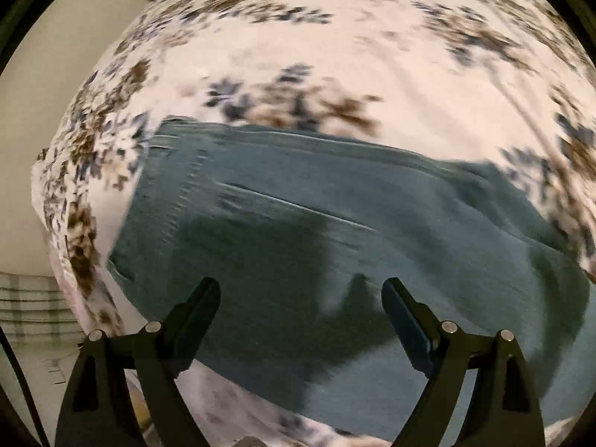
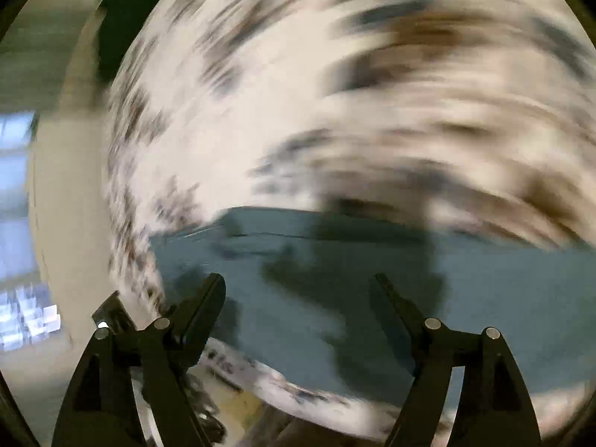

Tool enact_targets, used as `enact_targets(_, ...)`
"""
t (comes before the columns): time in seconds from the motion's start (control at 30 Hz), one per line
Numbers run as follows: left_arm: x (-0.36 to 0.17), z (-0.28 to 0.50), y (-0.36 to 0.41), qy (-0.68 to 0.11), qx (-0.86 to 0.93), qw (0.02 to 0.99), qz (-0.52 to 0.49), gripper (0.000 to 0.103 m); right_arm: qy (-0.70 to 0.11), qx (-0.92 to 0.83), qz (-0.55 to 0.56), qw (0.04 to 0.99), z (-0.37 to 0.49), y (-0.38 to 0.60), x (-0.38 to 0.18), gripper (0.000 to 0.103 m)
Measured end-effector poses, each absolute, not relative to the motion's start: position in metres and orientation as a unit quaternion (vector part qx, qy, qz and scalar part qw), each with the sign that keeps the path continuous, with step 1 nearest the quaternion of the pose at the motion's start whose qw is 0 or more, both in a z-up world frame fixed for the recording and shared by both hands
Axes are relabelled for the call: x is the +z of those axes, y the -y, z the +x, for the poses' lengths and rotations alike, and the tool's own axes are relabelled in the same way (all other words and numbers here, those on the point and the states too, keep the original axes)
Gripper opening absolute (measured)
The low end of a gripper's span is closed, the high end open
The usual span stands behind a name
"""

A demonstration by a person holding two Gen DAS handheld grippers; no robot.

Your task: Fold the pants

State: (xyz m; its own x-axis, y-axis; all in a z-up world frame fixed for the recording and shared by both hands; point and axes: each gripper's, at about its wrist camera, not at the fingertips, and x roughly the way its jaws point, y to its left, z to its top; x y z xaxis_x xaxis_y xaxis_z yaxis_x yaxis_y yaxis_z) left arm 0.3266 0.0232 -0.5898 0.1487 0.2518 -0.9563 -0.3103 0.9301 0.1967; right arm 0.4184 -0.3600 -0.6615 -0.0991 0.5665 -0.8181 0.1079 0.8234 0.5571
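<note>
Teal-blue pants lie flat on a white bedsheet with a brown and blue floral print. In the left wrist view their hem or waistband end is at the left and the fabric runs off to the right. My left gripper is open and empty, hovering above the pants near their near edge. The right wrist view is blurred by motion; the pants fill its lower half. My right gripper is open and empty above the pants.
The bed's near edge runs below the pants. Left of the bed are a pale wall and floor. A dark object stands beyond the bed's far left corner, and bright window-like shapes show at far left.
</note>
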Motion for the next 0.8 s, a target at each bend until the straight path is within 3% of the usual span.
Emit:
enact_targets(0.17, -0.607, 0.328, -0.063, -0.635, 0.188, 0.748, -0.032, 0.088, -0.78, 0.25, 0.114, 0.562, 0.461, 0.229, -0.726, 0.08)
enact_targets(0.2, -0.609, 0.327, -0.069, -0.636, 0.187, 0.748, -0.037, 0.088, -0.787, 0.243, 0.078, 0.562, 0.46, 0.215, -0.733, 0.072)
enact_targets(0.23, -0.612, 0.328, -0.074, -0.637, 0.185, 0.747, -0.042, 0.088, -0.789, 0.233, 0.053, 0.565, 0.457, 0.203, -0.732, 0.031)
enact_targets(0.27, -0.613, 0.328, -0.076, -0.639, 0.182, 0.746, -0.046, 0.089, -0.791, 0.218, 0.042, 0.57, 0.458, 0.2, -0.734, 0.011)
enact_targets(0.43, -0.619, 0.322, -0.083, -0.646, 0.163, 0.743, -0.065, 0.089, -0.769, 0.18, 0.117, 0.602, 0.487, 0.229, -0.703, 0.01)
enact_targets(0.53, -0.62, 0.321, -0.086, -0.651, 0.155, 0.74, -0.071, 0.088, -0.789, 0.178, 0.13, 0.574, 0.494, 0.232, -0.717, 0.013)
enact_targets(0.6, -0.615, 0.32, -0.088, -0.651, 0.146, 0.741, -0.077, 0.089, -0.784, 0.185, 0.126, 0.579, 0.499, 0.231, -0.712, 0.027)
enact_targets(0.67, -0.611, 0.32, -0.092, -0.646, 0.141, 0.746, -0.078, 0.088, -0.785, 0.179, 0.121, 0.581, 0.497, 0.236, -0.71, 0.081)
enact_targets(0.7, -0.609, 0.32, -0.094, -0.645, 0.14, 0.747, -0.076, 0.088, -0.793, 0.181, 0.11, 0.572, 0.495, 0.228, -0.723, 0.082)
enact_targets(0.73, -0.608, 0.32, -0.095, -0.644, 0.138, 0.748, -0.077, 0.088, -0.804, 0.173, 0.084, 0.563, 0.492, 0.223, -0.734, 0.072)
enact_targets(0.77, -0.607, 0.32, -0.096, -0.644, 0.137, 0.749, -0.078, 0.089, -0.808, 0.153, 0.065, 0.565, 0.493, 0.216, -0.745, 0.025)
enact_targets(0.8, -0.607, 0.32, -0.098, -0.644, 0.138, 0.748, -0.078, 0.089, -0.808, 0.151, 0.092, 0.562, 0.496, 0.216, -0.751, 0.011)
